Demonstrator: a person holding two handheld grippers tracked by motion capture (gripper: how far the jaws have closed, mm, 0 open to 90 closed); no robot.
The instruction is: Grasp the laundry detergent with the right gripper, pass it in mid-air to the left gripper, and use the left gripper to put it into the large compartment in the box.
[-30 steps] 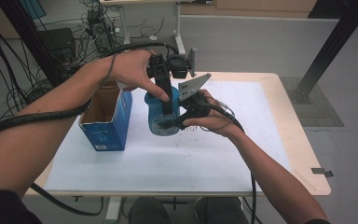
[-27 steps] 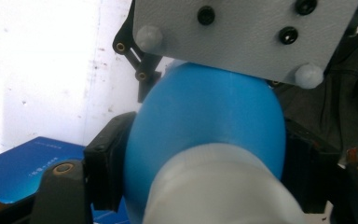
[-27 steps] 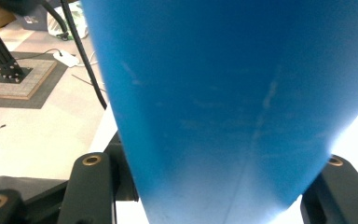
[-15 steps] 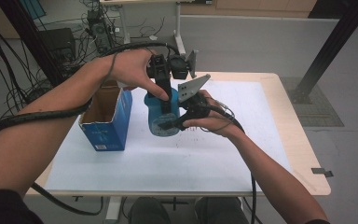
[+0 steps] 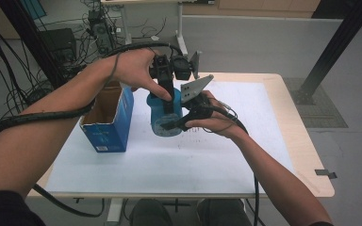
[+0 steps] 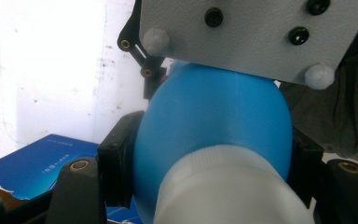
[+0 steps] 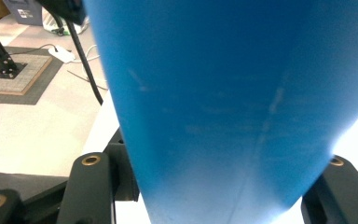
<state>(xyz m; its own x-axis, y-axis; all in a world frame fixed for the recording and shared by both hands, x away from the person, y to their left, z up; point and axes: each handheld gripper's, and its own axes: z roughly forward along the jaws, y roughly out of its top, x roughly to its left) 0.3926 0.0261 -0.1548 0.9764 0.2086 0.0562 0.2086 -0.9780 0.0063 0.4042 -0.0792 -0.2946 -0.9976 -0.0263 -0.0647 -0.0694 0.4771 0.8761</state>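
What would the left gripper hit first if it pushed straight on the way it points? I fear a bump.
Nothing new: the left gripper is already clamped on the blue plastic bottle with a white cap. Beyond lies the white table, probably next.

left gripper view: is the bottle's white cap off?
No, the white cap sits on the blue bottle, whose body is between the left hand-held gripper's black jaws.

Even overhead light, slightly dim in the high view, soft shadows on the white counter; both gripper views soft and defocused up close on the blue bottle, counter blown out white behind it.
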